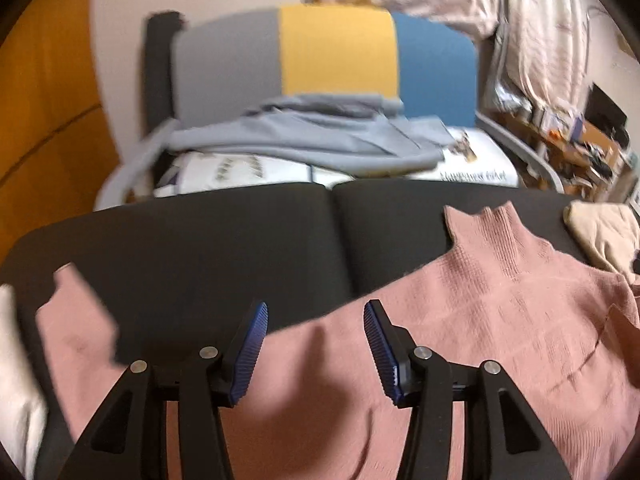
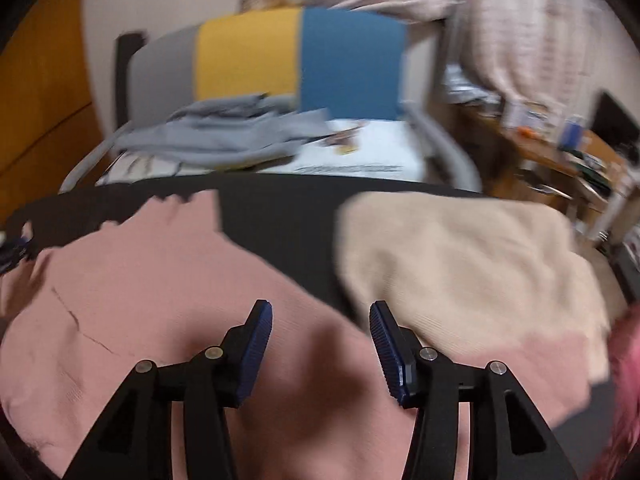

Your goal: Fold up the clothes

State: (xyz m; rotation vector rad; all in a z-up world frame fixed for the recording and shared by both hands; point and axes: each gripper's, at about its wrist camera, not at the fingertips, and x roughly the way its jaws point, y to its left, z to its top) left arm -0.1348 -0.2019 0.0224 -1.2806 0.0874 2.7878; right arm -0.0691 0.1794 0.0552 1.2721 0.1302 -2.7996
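Observation:
A pink knit sweater [image 1: 500, 300] lies spread on a black table [image 1: 200, 248], its collar toward the far edge and one sleeve [image 1: 76, 320] stretched out at the left. My left gripper [image 1: 316, 312] is open and empty, hovering over the sweater's near part. In the right wrist view the same sweater [image 2: 140, 280] fills the lower left, and my right gripper [image 2: 320, 312] is open and empty above it. A beige garment [image 2: 460, 272] lies on the table to the right, partly over the pink one.
Behind the table stands a chair [image 1: 336, 52] with a grey, yellow and blue back, holding a grey garment [image 1: 312, 136] on white papers. A cluttered shelf [image 1: 580, 140] is at the right. A white cloth [image 1: 16, 380] lies at the left edge.

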